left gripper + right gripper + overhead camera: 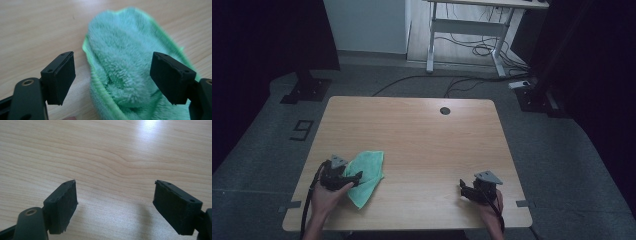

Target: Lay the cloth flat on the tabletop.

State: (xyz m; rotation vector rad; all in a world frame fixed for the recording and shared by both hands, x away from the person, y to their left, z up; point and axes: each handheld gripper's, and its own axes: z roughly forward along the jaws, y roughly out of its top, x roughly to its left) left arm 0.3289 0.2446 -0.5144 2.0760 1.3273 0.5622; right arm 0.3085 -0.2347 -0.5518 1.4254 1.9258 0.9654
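Note:
A green fluffy cloth (367, 176) lies folded on the wooden table (422, 135) near its front left. My left gripper (353, 177) sits at the cloth's left edge, held by a hand. In the left gripper view its jaws stand wide apart, open, with the cloth (130, 65) lying between and beyond them, and the left gripper (113, 78) grips nothing. My right gripper (463, 188) rests near the table's front right, held by the other hand. In the right gripper view the right gripper (115, 203) is open over bare wood (105, 152).
A round cable hole (445, 110) sits near the table's far edge. Beyond the table stand a white desk frame (472, 35) with loose cables (482, 50) on the floor, and dark stands at both sides.

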